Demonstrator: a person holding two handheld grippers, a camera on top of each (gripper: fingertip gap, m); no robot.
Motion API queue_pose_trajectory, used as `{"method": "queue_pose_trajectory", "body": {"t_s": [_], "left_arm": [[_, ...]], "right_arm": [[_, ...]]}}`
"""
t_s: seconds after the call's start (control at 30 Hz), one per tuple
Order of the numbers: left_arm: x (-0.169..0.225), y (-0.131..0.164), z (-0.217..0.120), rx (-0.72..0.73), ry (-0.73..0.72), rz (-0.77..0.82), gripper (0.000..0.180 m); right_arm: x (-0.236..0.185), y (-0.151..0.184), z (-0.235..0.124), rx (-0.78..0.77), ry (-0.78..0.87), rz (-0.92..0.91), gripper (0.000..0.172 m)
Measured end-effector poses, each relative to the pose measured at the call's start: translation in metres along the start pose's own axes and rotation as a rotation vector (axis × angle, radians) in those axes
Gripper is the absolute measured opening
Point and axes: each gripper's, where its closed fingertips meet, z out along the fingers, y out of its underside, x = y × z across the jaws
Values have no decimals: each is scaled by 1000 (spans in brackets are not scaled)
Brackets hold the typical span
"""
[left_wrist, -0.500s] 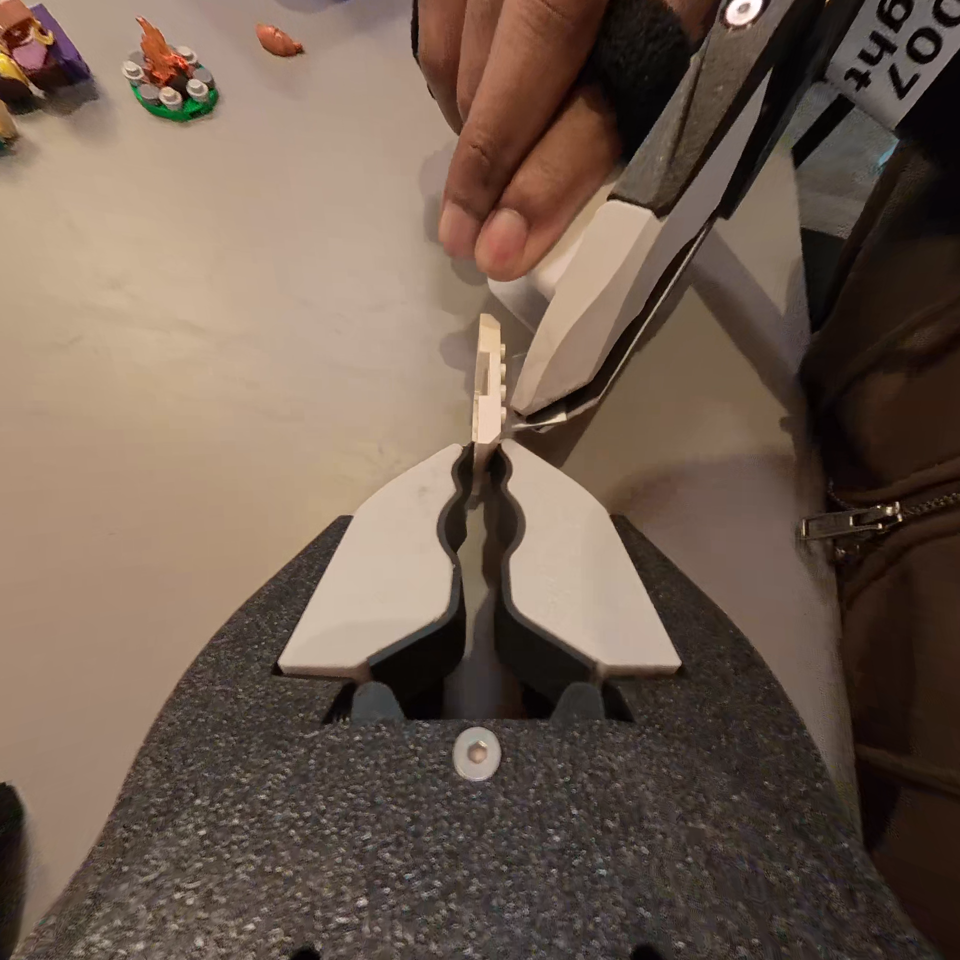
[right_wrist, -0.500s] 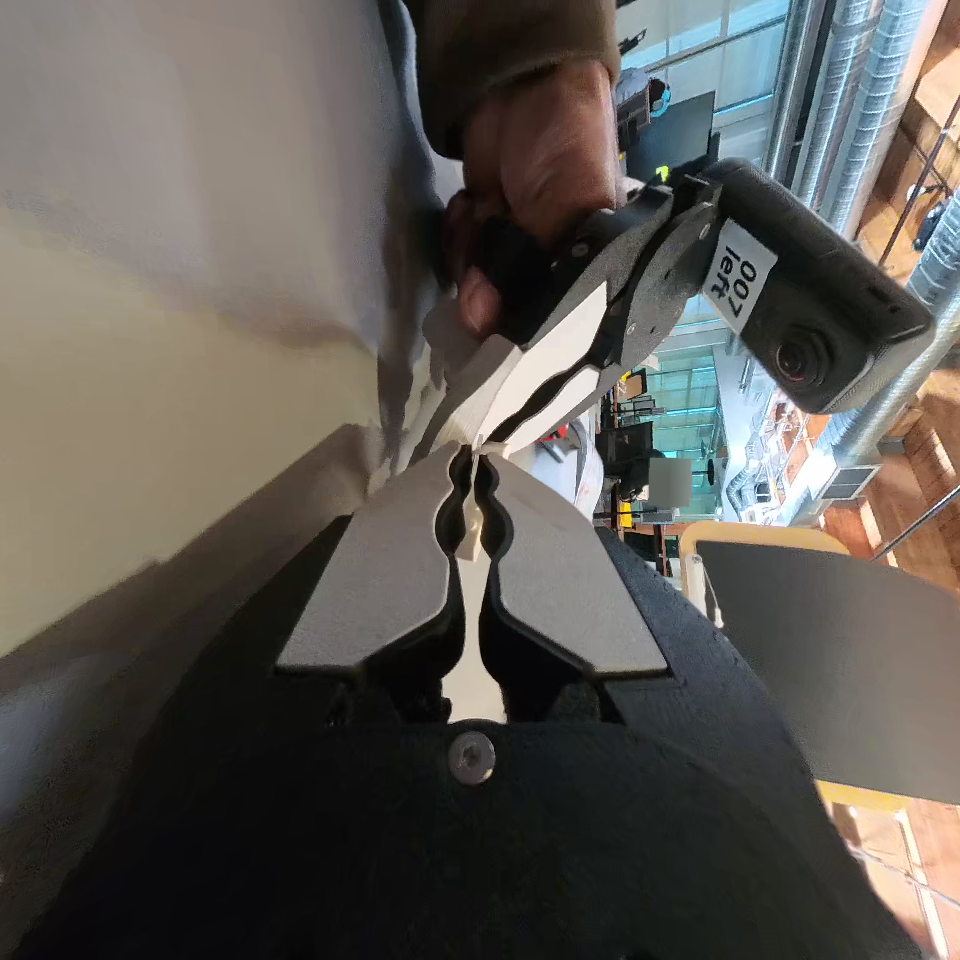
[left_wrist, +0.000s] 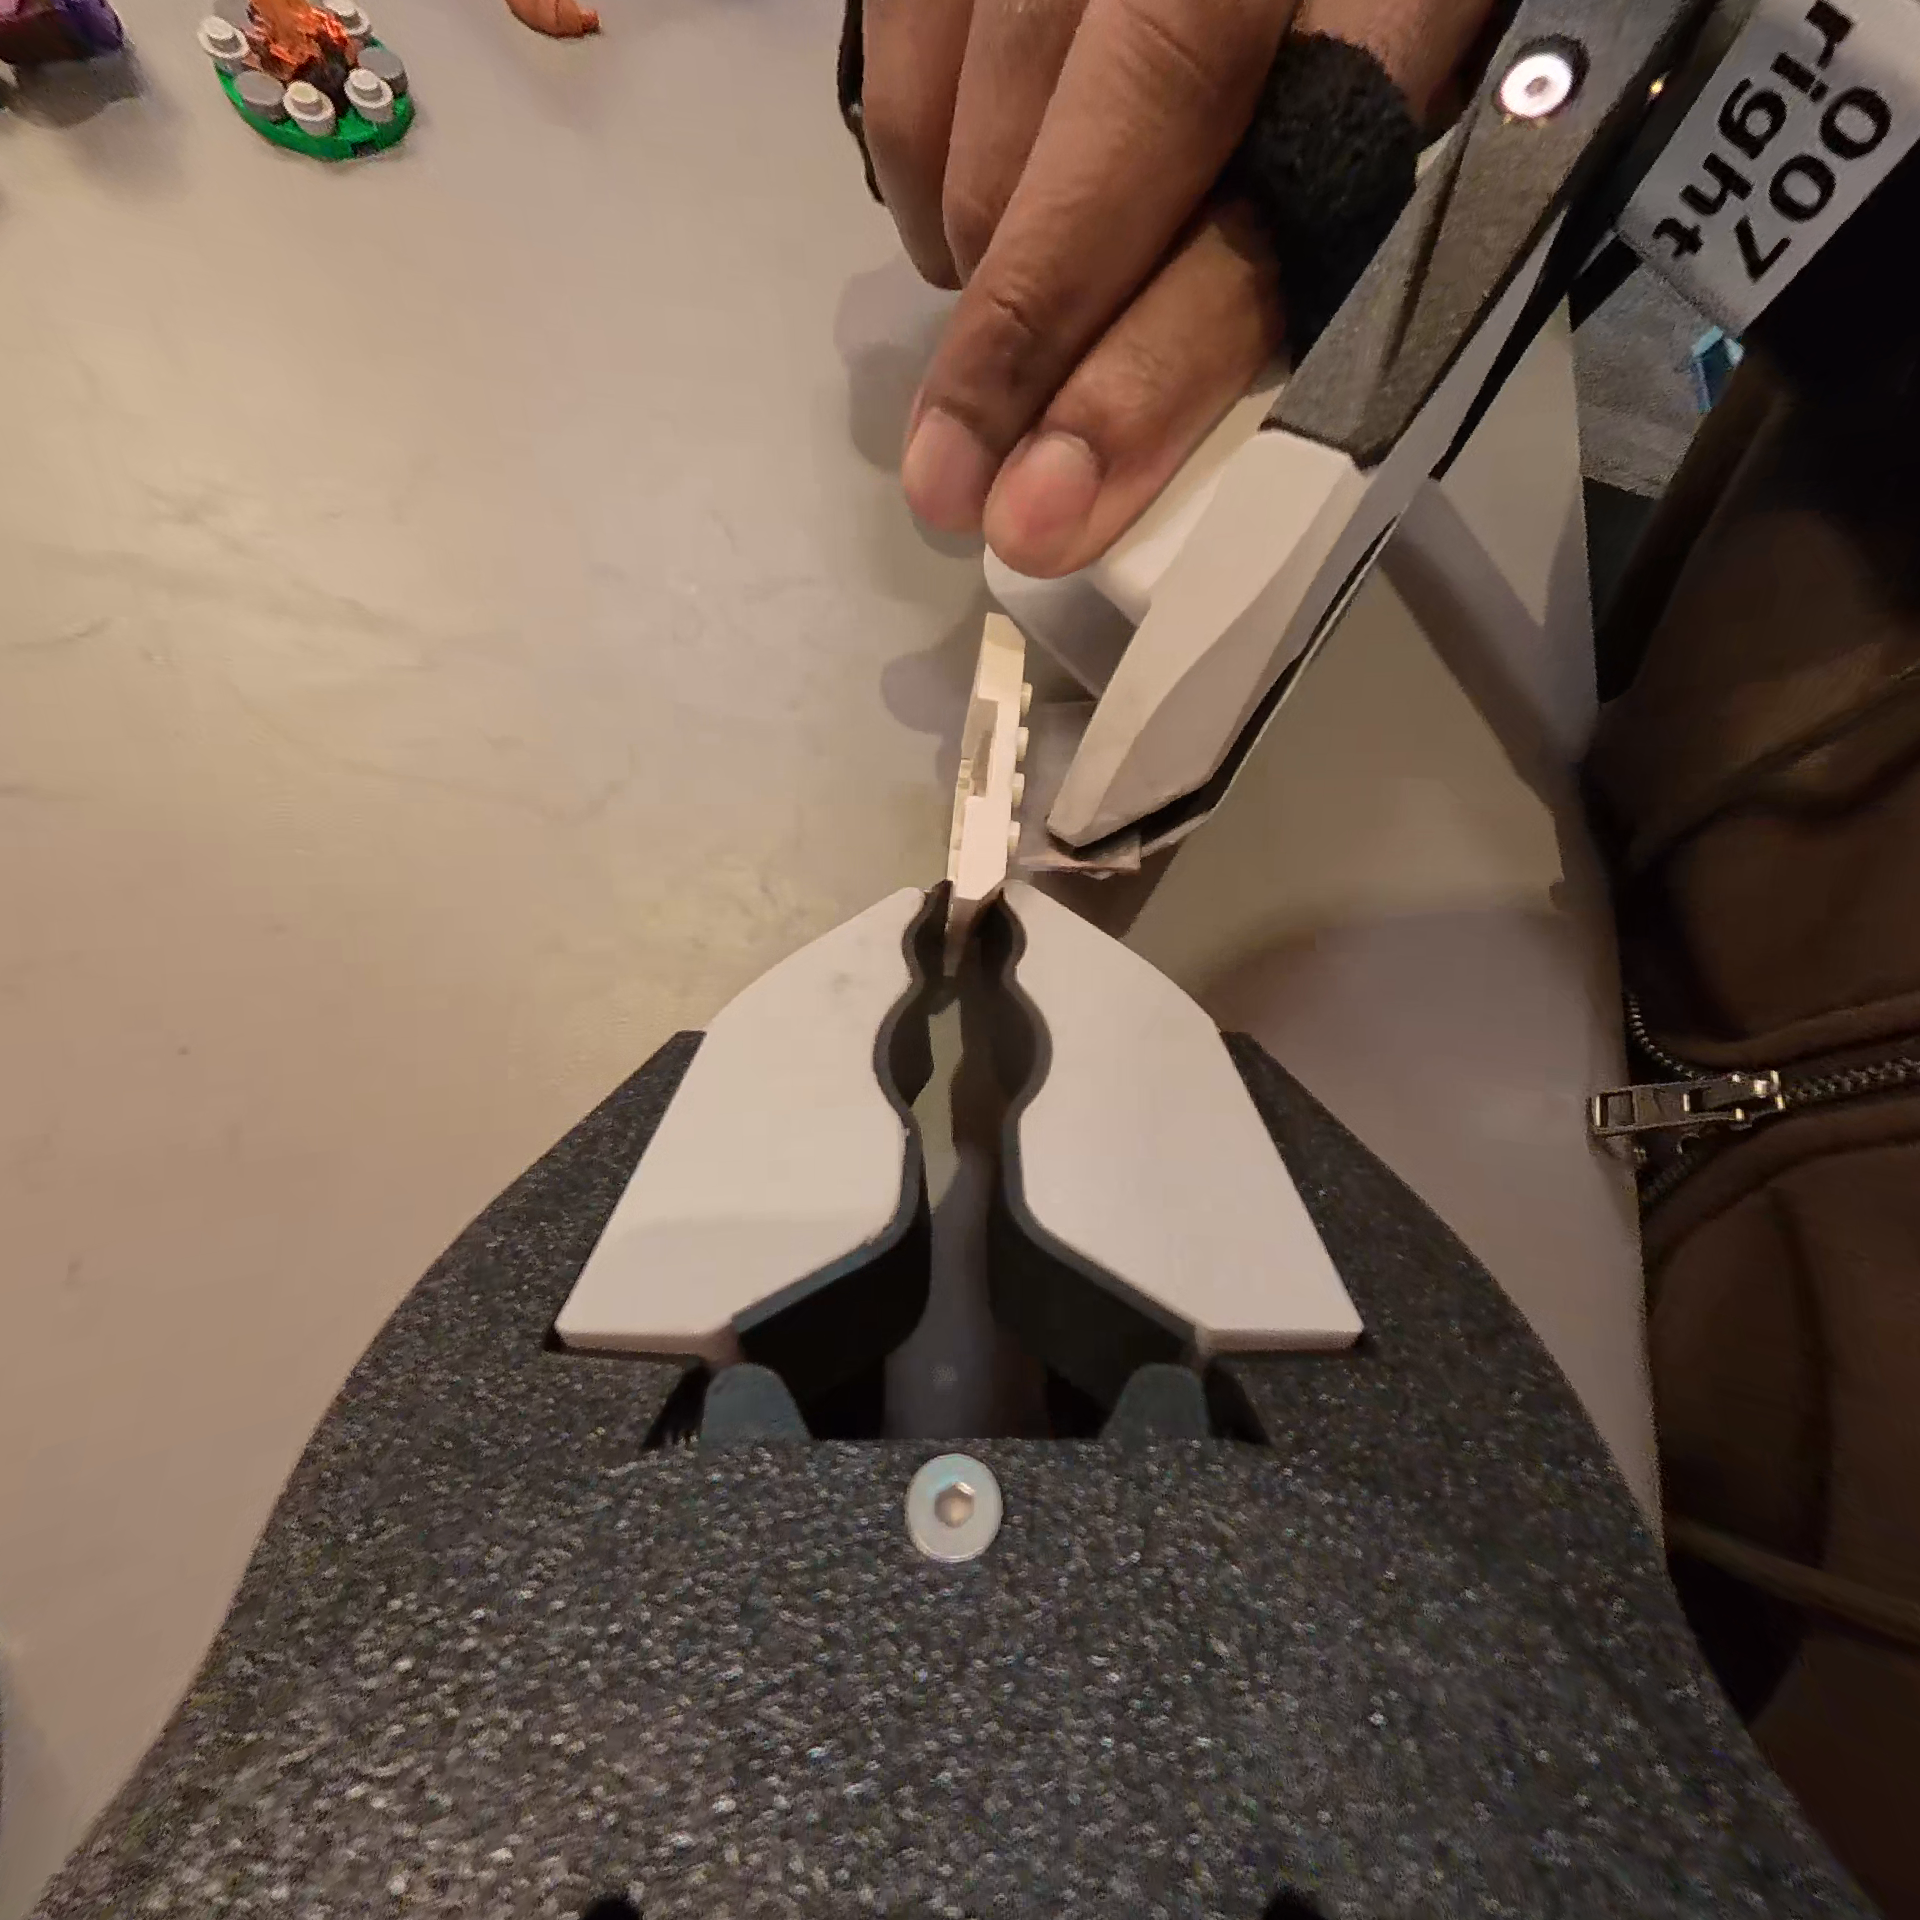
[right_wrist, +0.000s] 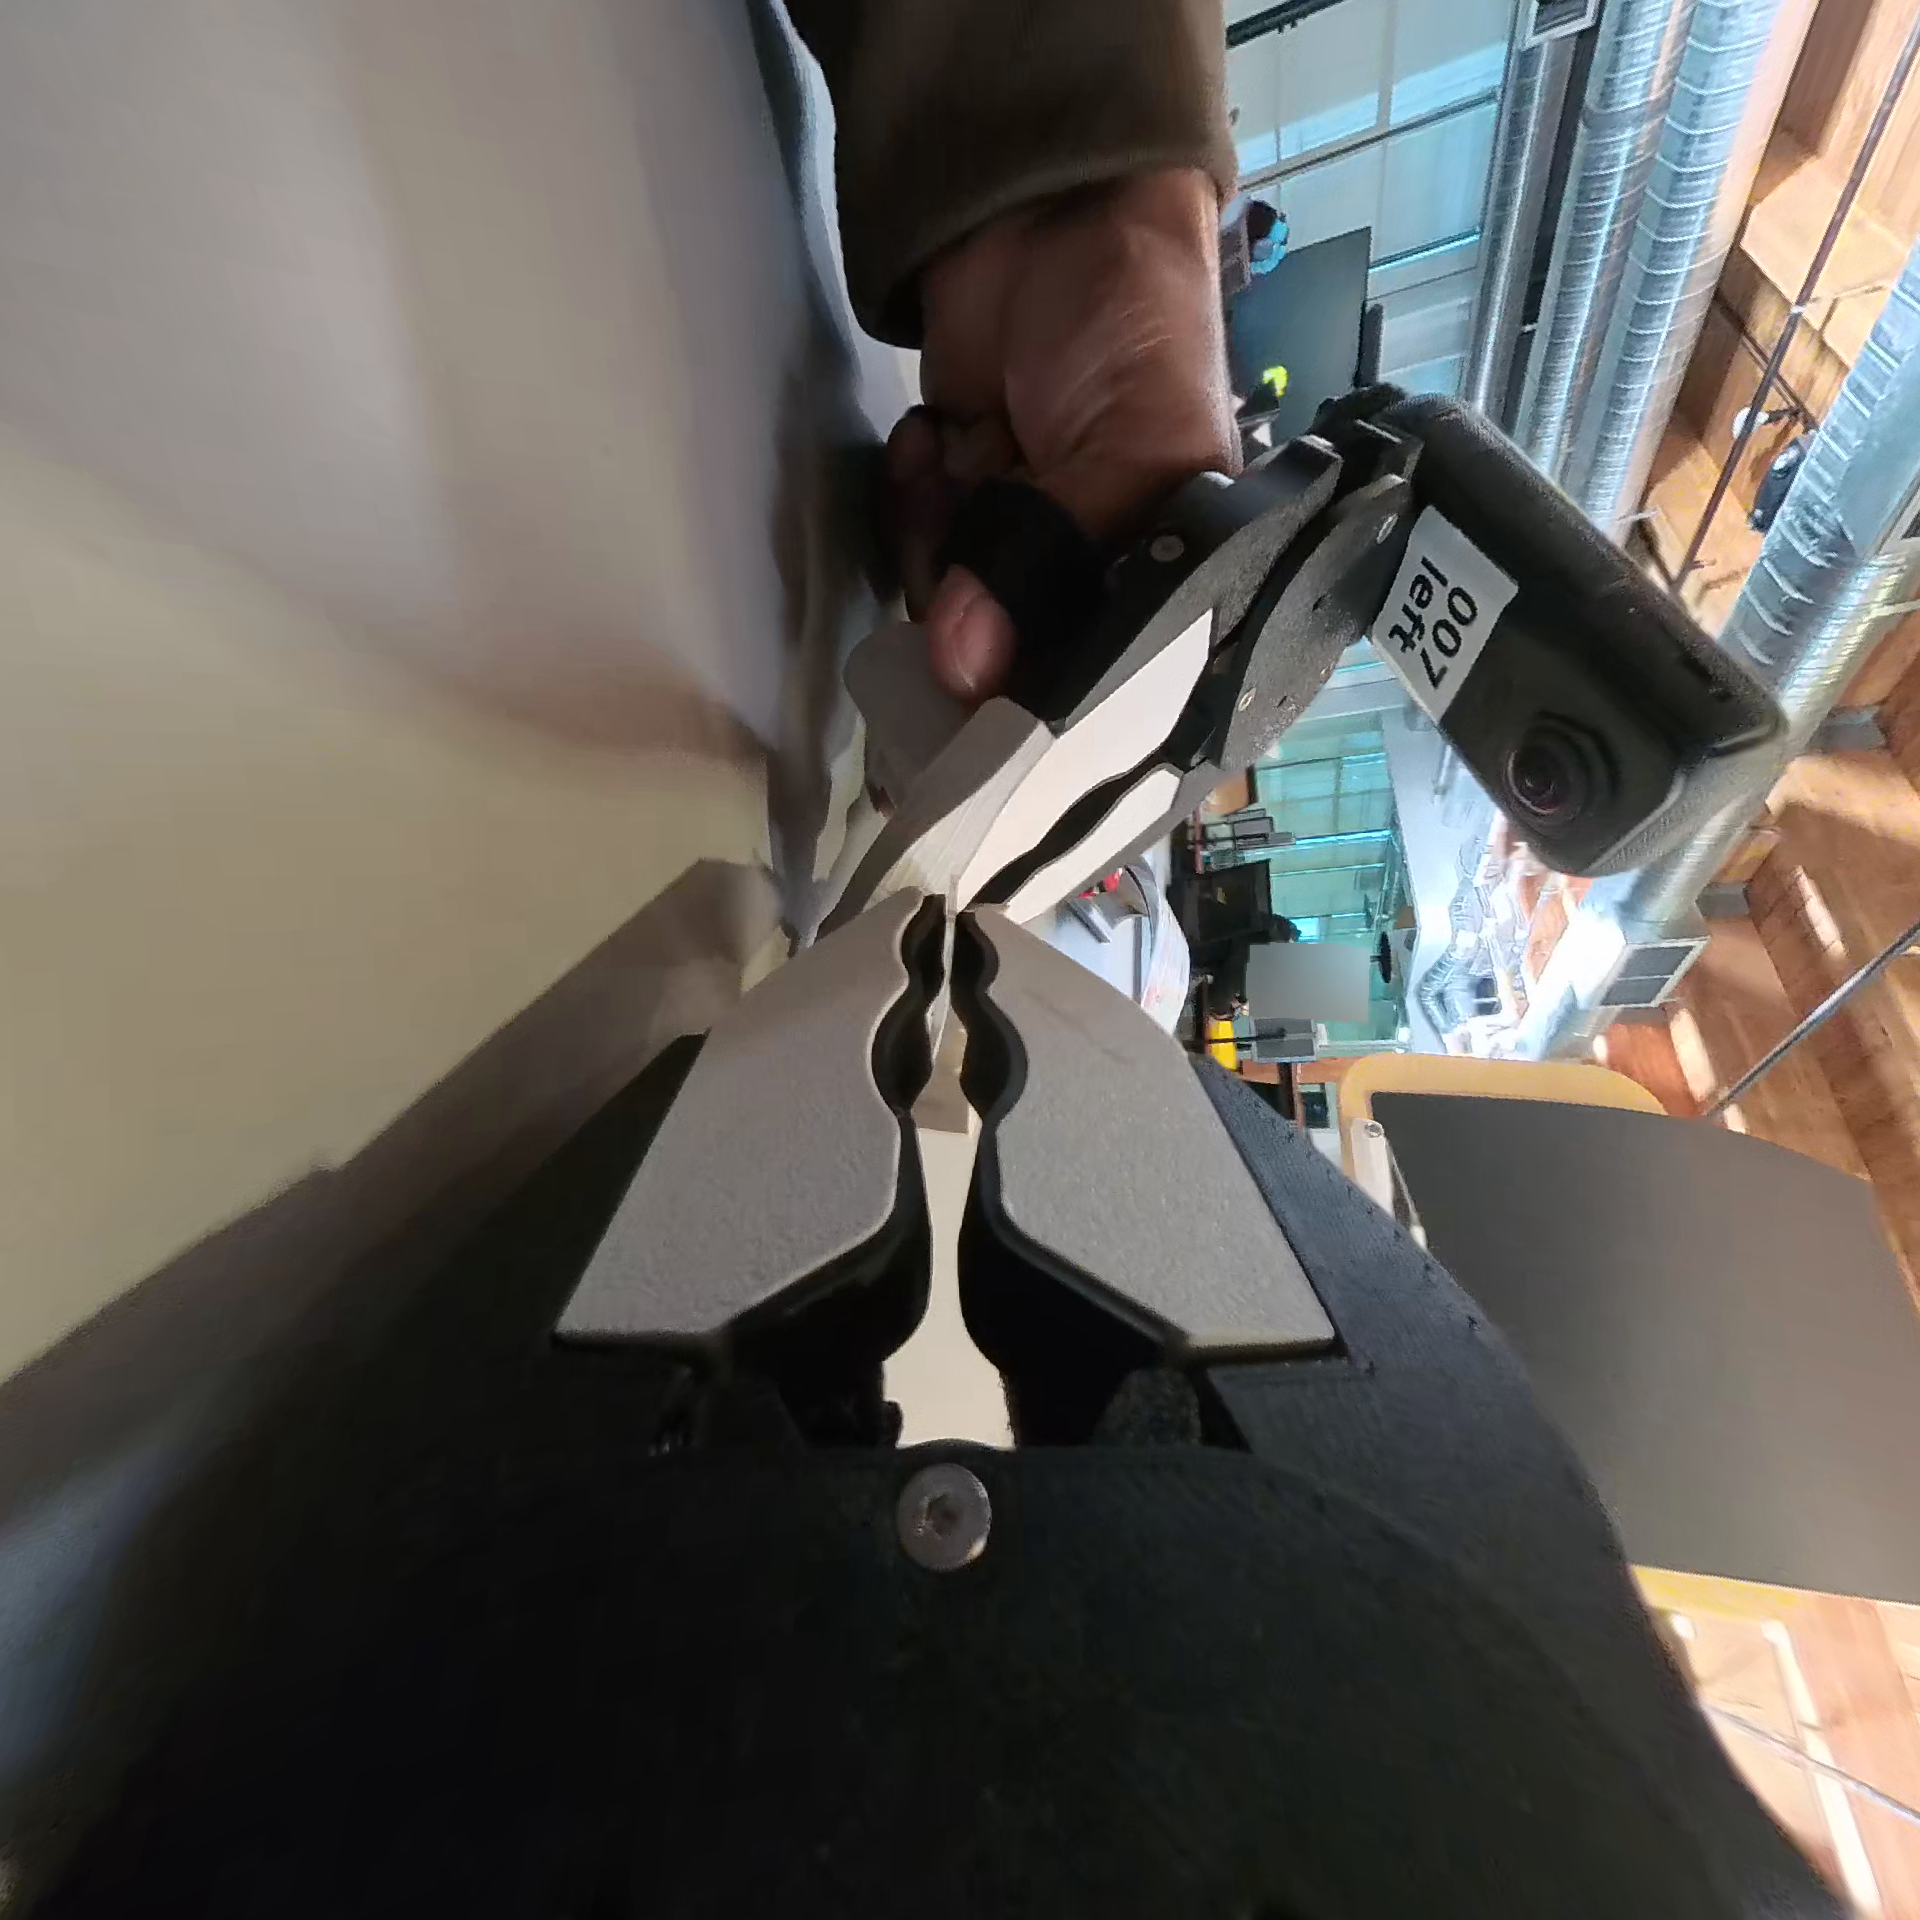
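In the left wrist view my left gripper (left_wrist: 971, 896) is shut on a cream studded plate (left_wrist: 992, 764). The plate stands edge-on and sticks forward from the fingertips above the table (left_wrist: 416, 623). My right gripper (left_wrist: 1101, 844) comes in from the upper right, held by a hand (left_wrist: 1039, 312). Its tips pinch a thin brownish flat piece (left_wrist: 1086, 860) right beside the plate's studded face. In the right wrist view my right gripper (right_wrist: 951, 916) is shut on that thin piece (right_wrist: 945, 1023), seen as a pale sliver between the pads. The left gripper's fingers (right_wrist: 997, 790) meet it tip to tip.
A green round base with grey studs and an orange-brown build (left_wrist: 312, 78) lies at the table's far left, with a small orange-brown piece (left_wrist: 556, 12) beyond it. A brown zipped jacket (left_wrist: 1766, 1039) fills the right side. A dark panel (right_wrist: 1662, 1330) shows in the right wrist view.
Both grasps are the same as before. The left view has dipped slightly, so the far toys sit higher in it. The two grippers stay tip to tip.
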Motion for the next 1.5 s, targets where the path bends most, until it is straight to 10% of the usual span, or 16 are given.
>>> {"method": "queue_pose_trajectory", "body": {"t_s": [0.5,1.0,1.5], "left_arm": [[1,-2,-1,17,32,-22,8],[-29,-20,-78,418,-436,-17,42],[-58,55,-242,571,-927,35,64]], "right_arm": [[4,-1,-1,32,7,67,1],[37,136,34,-507,29,1039,24],[51,41,97,-311,-21,971,28]]}}
